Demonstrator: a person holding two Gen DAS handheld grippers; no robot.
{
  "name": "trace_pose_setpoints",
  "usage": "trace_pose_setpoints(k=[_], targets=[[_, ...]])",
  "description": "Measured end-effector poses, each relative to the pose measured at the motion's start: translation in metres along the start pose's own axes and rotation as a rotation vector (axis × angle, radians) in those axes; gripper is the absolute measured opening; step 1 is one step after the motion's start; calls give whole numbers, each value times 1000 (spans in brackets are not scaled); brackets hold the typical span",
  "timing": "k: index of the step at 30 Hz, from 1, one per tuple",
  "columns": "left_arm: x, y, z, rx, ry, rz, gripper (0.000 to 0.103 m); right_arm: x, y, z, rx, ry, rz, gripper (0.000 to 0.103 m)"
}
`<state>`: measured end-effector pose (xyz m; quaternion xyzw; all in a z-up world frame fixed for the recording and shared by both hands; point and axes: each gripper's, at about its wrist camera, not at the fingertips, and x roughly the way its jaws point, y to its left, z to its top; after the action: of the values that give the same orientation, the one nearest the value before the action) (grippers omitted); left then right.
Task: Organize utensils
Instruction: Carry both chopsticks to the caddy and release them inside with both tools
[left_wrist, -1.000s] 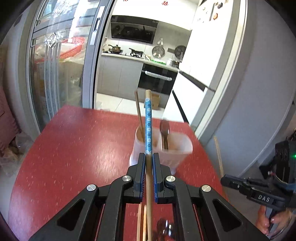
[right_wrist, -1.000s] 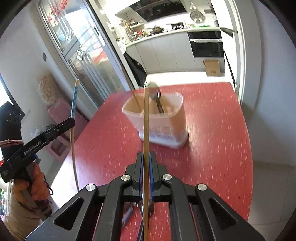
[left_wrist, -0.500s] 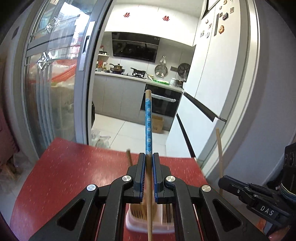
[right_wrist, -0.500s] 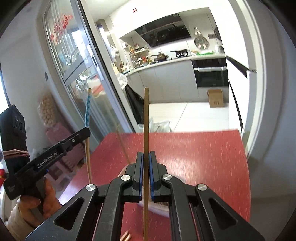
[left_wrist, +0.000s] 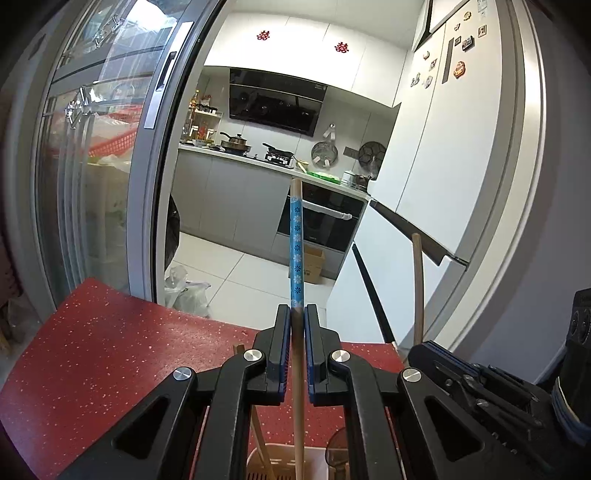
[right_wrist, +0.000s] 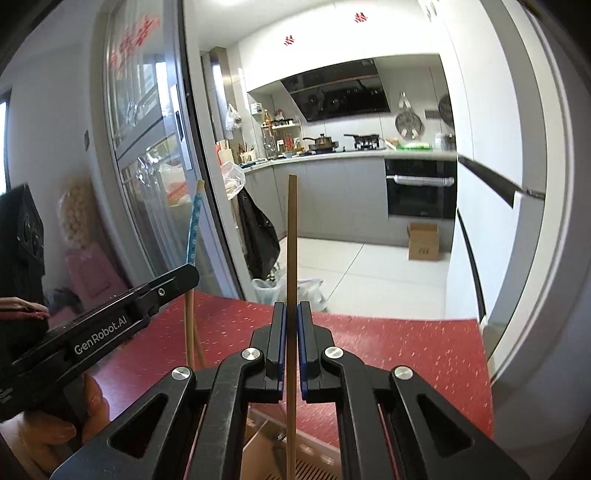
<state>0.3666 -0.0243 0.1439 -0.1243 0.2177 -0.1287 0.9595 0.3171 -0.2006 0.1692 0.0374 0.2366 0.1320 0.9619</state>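
Two grippers are each pinching a chopstick, held upright above a red speckled table (left_wrist: 110, 369). In the left wrist view the left gripper (left_wrist: 297, 332) has its blue-lined jaws pressed onto a wooden chopstick with a blue flowered sleeve (left_wrist: 296, 251); the stick rises well above the jaws and runs down between the gripper's arms into a pale slotted utensil holder (left_wrist: 273, 461) at the near edge of the frame. Another stick leans in that holder on the left, and a dark rounded utensil head (left_wrist: 338, 445) shows on its right. To the right in this view stands the right gripper (left_wrist: 424, 350), with its own stick rising from it. In the right wrist view the right gripper (right_wrist: 291, 328) clamps a plain thin wooden chopstick (right_wrist: 291, 240), upright, its lower end passing down toward the holder (right_wrist: 314, 469), which is blurred here. On the left of that view the left gripper (right_wrist: 184, 277), marked GenRobot.AI, is held by a person's hand (right_wrist: 55, 417). Beyond the table's far edge lie a white tiled floor, a cardboard box (right_wrist: 423, 242), a black oven (right_wrist: 419, 188) and a glass sliding door (left_wrist: 92, 166).
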Motion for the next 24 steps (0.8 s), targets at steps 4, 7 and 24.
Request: trace_pose_setpoints(k=[4, 7, 24], targets=[[7, 3, -15, 6, -4, 6, 36, 10, 6, -14, -51, -17, -22, 6], [7, 4, -28, 9, -11, 7, 36, 14, 10, -25, -85, -24, -37, 6], [-12, 7, -64, 107, 17, 73, 36, 9, 26, -80, -188, 45, -51, 6]])
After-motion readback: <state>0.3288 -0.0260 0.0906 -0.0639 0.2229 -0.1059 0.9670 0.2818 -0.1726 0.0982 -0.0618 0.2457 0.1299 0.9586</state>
